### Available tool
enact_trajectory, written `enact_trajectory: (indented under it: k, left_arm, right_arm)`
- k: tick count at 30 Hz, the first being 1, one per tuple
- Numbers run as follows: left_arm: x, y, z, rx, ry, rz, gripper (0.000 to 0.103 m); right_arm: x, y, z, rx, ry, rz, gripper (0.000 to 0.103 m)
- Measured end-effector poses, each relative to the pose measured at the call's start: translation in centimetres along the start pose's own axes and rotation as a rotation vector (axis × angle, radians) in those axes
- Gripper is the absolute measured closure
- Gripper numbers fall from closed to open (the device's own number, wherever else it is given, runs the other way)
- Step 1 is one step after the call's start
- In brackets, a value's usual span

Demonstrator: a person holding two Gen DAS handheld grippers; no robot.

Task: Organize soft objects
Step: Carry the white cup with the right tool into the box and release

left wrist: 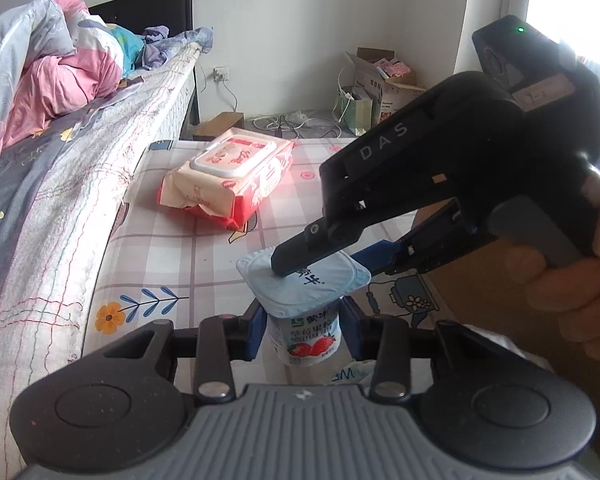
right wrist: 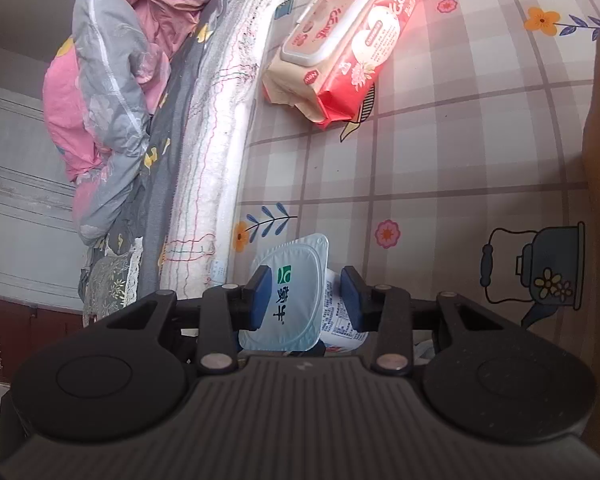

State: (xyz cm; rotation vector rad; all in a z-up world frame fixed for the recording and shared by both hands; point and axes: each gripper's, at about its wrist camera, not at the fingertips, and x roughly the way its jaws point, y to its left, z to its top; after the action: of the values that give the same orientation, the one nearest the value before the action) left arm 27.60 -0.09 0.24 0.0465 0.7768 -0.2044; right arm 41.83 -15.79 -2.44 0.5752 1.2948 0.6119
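the left gripper point(left wrist: 305, 330) pinches a yogurt cup point(left wrist: 306, 334) by its sides, one blue pad against each flank just under the foil lid, so the cup stands upright between its fingers with the strawberry label facing the camera. the right gripper point(left wrist: 324, 268) comes in from the right of it, held in a hand point(left wrist: 572, 280), and clamps the same cup top to bottom: one black finger lies across the lid, the blue-padded one reaches under the rim on the far side. in the right wrist view the right gripper point(right wrist: 304, 300) has the yogurt cup point(right wrist: 296, 300) turned sideways between its pads, one on the lid, the other toward the base. beyond both tools, well apart, a wet wipes pack point(left wrist: 228, 176) lies flat on the checked cloth point(left wrist: 172, 248). left of the tools runs a mattress edge point(left wrist: 80, 216), with a pink and grey quilt point(left wrist: 40, 72) heaped further back.
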Motion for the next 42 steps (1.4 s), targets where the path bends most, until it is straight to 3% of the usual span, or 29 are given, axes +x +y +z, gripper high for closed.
enact_trajectory:
  k: [6,12,17,21,26,32,38,42]
  left_arm:
    - [-5.9,-3.6,1.6,0.031,-0.104,-0.044,0.062]
    - [-9.9,-9.7,2.4,0.087,-0.151,-0.159,0.062]
    - [-10.3,-15.7,1.5,0.146,-0.112,-0.271,0.062]
    - [-9.1,-19.8,-0.3,0.177,-0.022,-0.348,0.062]
    - [-6.8,-23.0,-2.7,0.200,0.093,-0.383,0.062]
    - [-4.9,-23.5,-5.5,0.215,0.218,-0.388,0.062]
    - [-4.9,-23.7,-6.1,0.243,0.196,-0.366,0.060]
    - [-6.1,-23.0,-5.8,0.225,0.177,-0.359,0.060]
  right_arm:
    - [-7.2,2.2,-2.4,-0.040,-0.092,0.049,0.066]
    - [-17.1,1.5,-6.6,-0.053,-0.226,0.051,0.066]
    - [-24.1,-2.5,-11.3,0.006,-0.308,0.004,0.066]
    - [-27.4,-7.2,-15.0,0.100,-0.313,-0.035,0.066]
    - [-28.1,-12.6,-18.5,0.214,-0.259,-0.055,0.066]
    - [-25.7,-17.1,-20.5,0.309,-0.156,-0.038,0.065]
    - [-23.1,-20.2,-21.0,0.355,-0.057,-0.048,0.062]
    - [-22.6,-20.5,-21.3,0.333,-0.053,-0.062,0.064]
